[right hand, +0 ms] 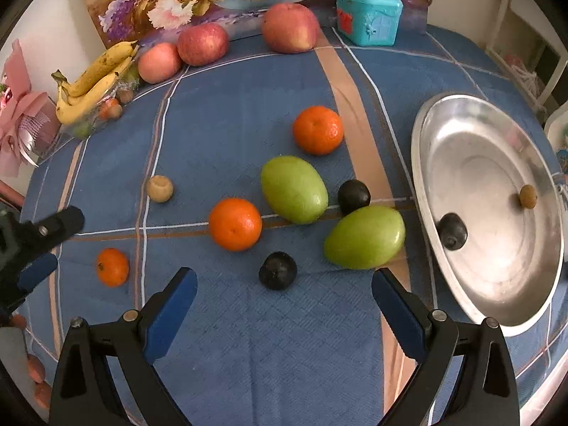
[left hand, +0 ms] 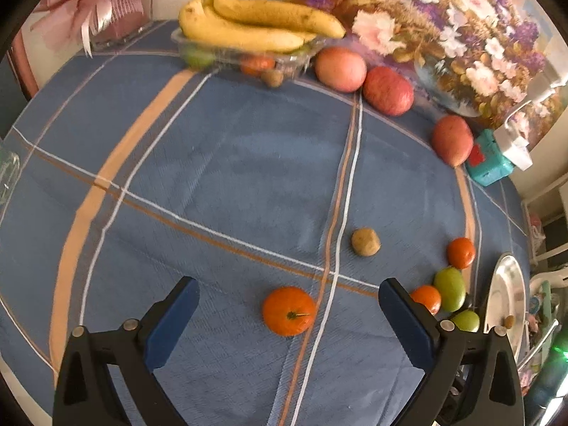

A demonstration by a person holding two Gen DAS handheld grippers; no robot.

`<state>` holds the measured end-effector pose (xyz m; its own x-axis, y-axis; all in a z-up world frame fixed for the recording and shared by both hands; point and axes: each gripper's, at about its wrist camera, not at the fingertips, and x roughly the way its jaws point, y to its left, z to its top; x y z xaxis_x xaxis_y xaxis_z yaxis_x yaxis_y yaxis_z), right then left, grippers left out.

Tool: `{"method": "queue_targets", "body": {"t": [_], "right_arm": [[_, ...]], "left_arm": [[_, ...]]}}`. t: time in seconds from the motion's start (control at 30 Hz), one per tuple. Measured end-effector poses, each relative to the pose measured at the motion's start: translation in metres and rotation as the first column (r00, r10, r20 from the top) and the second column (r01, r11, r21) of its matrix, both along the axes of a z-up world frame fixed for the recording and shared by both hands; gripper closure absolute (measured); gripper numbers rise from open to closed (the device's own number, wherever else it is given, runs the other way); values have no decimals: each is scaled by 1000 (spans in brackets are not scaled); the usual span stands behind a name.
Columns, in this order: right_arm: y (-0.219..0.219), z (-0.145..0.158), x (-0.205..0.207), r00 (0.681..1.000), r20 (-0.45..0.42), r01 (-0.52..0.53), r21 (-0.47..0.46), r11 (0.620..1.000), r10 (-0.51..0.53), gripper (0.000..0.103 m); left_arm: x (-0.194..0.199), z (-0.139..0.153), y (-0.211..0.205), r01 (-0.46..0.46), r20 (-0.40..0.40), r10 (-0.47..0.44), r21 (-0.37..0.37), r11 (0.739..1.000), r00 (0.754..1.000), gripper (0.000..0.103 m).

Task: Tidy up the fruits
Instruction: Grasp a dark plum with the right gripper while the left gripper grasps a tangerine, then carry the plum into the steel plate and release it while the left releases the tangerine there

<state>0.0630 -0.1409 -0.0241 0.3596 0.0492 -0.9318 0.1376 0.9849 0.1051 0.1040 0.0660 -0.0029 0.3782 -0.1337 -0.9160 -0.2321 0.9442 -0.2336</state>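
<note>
My left gripper [left hand: 288, 293] is open and empty, its jaws on either side of a small orange [left hand: 289, 311] on the blue cloth. That orange also shows in the right wrist view [right hand: 112, 267]. My right gripper [right hand: 284, 284] is open and empty, with a small dark fruit [right hand: 277, 270] just ahead between its jaws. Beyond lie two oranges [right hand: 235, 224] [right hand: 317, 130], two green fruits [right hand: 294, 189] [right hand: 364, 237], another dark fruit [right hand: 353, 196] and a small tan fruit [right hand: 159, 188]. A steel bowl [right hand: 497, 284] at right holds a dark fruit [right hand: 451, 231] and a tan fruit [right hand: 528, 196].
Bananas [left hand: 248, 21] lie on a clear tray [left hand: 198, 49] at the back left. Three red apples [left hand: 340, 68] [left hand: 388, 91] [left hand: 452, 139] line the back by a flower painting [left hand: 443, 17]. A teal box [right hand: 367, 16] stands at the back right. The left gripper shows at the left edge [right hand: 35, 245].
</note>
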Motion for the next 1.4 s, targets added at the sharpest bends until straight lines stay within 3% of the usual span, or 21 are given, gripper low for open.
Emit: {"method": "queue_targets", "body": {"t": [0.27, 0.37, 0.53, 0.6, 0.8, 0.87, 1.03, 1.1, 1.4], "right_arm": [[3, 6, 2, 1000, 17, -17, 14, 1000, 17, 8], [5, 15, 1, 999, 40, -29, 16, 999, 28, 21], [6, 6, 4, 1000, 3, -29, 33, 999, 29, 47], [7, 0, 4, 1000, -13, -27, 39, 999, 28, 50], [8, -14, 8, 999, -32, -23, 40, 999, 24, 56], [9, -17, 8, 999, -41, -23, 35, 999, 25, 58], [9, -18, 10, 999, -38, -23, 23, 999, 24, 73], [7, -18, 9, 999, -38, -16, 23, 1000, 17, 78], [-2, 4, 3, 1000, 18, -14, 72, 997, 12, 79]], "left_arm": [[1, -8, -3, 7, -18, -7, 12, 1000, 1000, 7], [1, -9, -6, 16, -24, -15, 13, 1000, 1000, 8], [2, -16, -9, 28, -45, -28, 14, 999, 999, 11], [2, -20, -9, 29, -58, -28, 12, 1000, 998, 12], [2, -34, -5, 10, -105, -11, -11, 1000, 994, 29], [2, -34, -5, 6, -111, -8, -22, 1000, 994, 38], [1, -32, -3, -5, -115, 0, -46, 999, 993, 64], [0, -30, -1, -12, -112, 6, -51, 999, 994, 64], [0, -7, 9, -44, -53, 40, -74, 996, 998, 64]]}}
